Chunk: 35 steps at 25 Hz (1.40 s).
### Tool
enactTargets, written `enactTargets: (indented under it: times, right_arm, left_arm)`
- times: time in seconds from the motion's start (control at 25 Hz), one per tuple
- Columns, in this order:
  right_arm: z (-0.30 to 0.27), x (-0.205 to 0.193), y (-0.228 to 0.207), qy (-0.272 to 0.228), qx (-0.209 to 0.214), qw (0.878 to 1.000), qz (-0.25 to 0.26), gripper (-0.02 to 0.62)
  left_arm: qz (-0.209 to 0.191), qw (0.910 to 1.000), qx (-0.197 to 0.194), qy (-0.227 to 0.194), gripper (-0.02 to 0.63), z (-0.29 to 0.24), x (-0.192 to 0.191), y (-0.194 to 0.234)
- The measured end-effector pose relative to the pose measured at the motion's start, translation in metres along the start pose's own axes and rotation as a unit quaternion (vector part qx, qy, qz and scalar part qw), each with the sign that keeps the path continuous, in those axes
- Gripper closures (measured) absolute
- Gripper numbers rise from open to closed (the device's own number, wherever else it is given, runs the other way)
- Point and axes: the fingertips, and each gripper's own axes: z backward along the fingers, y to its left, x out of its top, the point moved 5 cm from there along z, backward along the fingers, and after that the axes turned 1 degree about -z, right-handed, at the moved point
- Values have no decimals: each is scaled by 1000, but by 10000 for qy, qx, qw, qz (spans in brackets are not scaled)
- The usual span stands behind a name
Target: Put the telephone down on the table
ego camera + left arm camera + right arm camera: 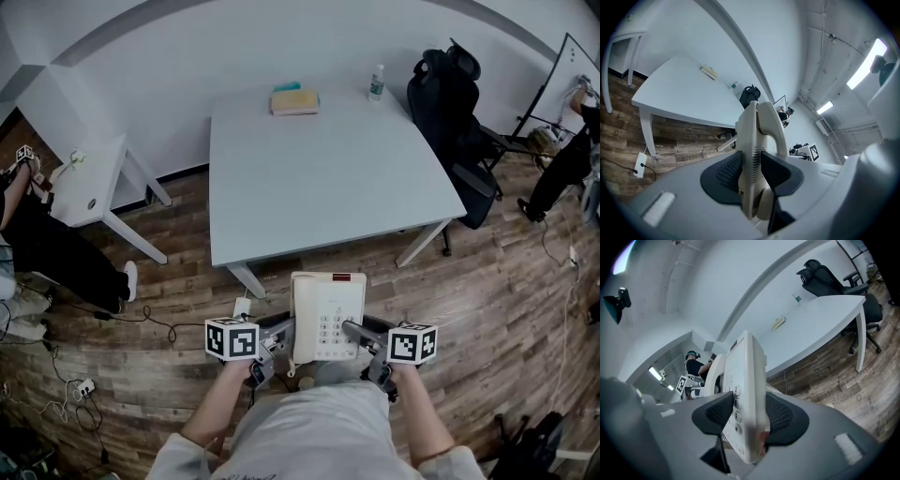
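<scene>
A cream desk telephone (325, 316) with its handset on the left and a keypad is held in the air in front of the table's near edge. My left gripper (281, 336) is shut on the phone's left side, its dark pads (725, 174) pressing the handset edge (754, 154). On the right side, my right gripper (361, 336) grips the keypad edge (745, 399), with its pads (780, 416) tight against the casing. The white table (328, 173) lies just beyond the phone.
On the table's far edge lie a stack of books (294, 100) and a small bottle (376, 83). A black office chair (459, 122) stands at the table's right. A smaller white table (89, 183) and a person's legs (56, 253) are at the left. Cables and a power strip (242, 307) lie on the wooden floor.
</scene>
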Motion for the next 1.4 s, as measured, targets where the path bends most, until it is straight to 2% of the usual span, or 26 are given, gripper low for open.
enactTargets:
  times: [1.4]
  right_arm:
    - [-69, 195, -85, 430, 183, 9988, 108, 370]
  left_arm:
    - [343, 9990, 179, -234, 466, -110, 160, 60]
